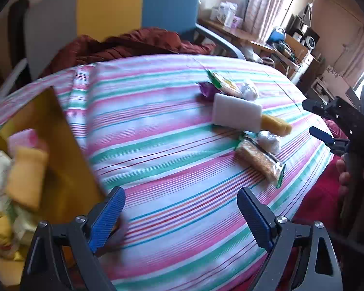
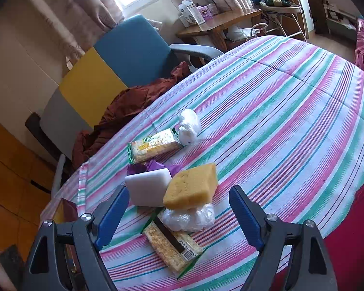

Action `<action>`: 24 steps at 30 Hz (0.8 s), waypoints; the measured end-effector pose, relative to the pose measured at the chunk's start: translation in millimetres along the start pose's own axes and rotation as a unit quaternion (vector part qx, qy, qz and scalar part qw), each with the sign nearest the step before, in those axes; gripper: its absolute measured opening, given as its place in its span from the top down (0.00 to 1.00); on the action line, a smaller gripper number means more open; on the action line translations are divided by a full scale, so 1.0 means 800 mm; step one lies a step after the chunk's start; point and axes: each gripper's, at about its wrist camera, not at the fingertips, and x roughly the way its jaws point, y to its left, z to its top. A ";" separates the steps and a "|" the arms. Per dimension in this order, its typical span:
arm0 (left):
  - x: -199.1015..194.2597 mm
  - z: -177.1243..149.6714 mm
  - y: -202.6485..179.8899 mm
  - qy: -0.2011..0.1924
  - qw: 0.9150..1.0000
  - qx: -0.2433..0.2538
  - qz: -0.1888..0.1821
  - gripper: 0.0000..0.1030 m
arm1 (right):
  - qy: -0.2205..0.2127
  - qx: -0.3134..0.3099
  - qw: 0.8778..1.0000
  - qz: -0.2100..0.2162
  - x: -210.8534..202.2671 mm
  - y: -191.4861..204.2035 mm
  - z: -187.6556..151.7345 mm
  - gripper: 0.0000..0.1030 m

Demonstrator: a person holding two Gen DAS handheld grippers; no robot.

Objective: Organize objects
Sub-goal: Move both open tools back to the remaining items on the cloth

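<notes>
A pile lies on the striped cloth: a yellow sponge leaning on a white sponge, a crumpled clear bag, a cracker packet, a second cracker packet, a purple wrapper and a white plastic wad. My right gripper hovers open just in front of the pile, holding nothing. My left gripper is open and empty over bare cloth, beside a gold box that holds another yellow sponge and white packets. The pile's white sponge lies farther off to the right, with the right gripper beyond it.
A blue, yellow and grey chair with a rust-brown garment stands behind the table. A wooden desk with boxes is by the window. Red fabric hangs off the table's right edge. A hand grips the right tool.
</notes>
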 end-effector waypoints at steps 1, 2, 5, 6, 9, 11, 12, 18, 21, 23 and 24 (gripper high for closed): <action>0.008 0.004 -0.005 0.007 1.000 0.001 -0.003 0.10 | 0.001 0.005 1.000 0.003 0.001 -0.002 0.001 0.17; 0.019 0.009 -0.012 0.018 1.000 0.000 -0.008 0.10 | 0.002 0.009 1.000 0.007 0.000 -0.004 0.001 0.17; 0.044 0.017 -0.028 0.043 0.999 -0.001 -0.017 0.12 | 0.011 0.023 1.000 0.016 0.005 -0.011 0.002 0.17; 0.053 0.020 -0.033 0.051 0.998 -0.003 -0.021 0.12 | 0.012 0.027 0.999 0.020 0.005 -0.013 0.002 0.17; 0.076 0.026 -0.048 0.074 0.997 -0.001 -0.025 0.12 | 0.003 0.039 0.999 0.030 0.001 -0.018 0.003 0.17; 0.089 0.030 -0.059 0.082 0.996 -0.001 -0.026 0.13 | -0.002 0.047 0.998 0.037 -0.001 -0.021 0.004 0.16; 0.093 0.032 -0.064 0.084 0.996 0.002 -0.027 0.13 | -0.003 0.050 0.998 0.040 -0.001 -0.022 0.004 0.16; 0.103 0.045 -0.096 0.083 0.996 0.019 -0.039 0.13 | 0.002 0.055 0.997 0.049 0.001 -0.024 0.006 0.16; 0.113 0.051 -0.117 0.090 0.995 0.033 -0.042 0.13 | 0.004 0.055 0.997 0.055 0.001 -0.024 0.005 0.16; 0.124 0.052 -0.129 0.101 0.993 0.036 -0.038 0.12 | 0.005 0.059 0.997 0.058 0.002 -0.025 0.005 0.16; 0.131 0.053 -0.134 0.109 0.993 0.034 -0.035 0.12 | 0.006 0.061 0.996 0.061 0.002 -0.026 0.005 0.16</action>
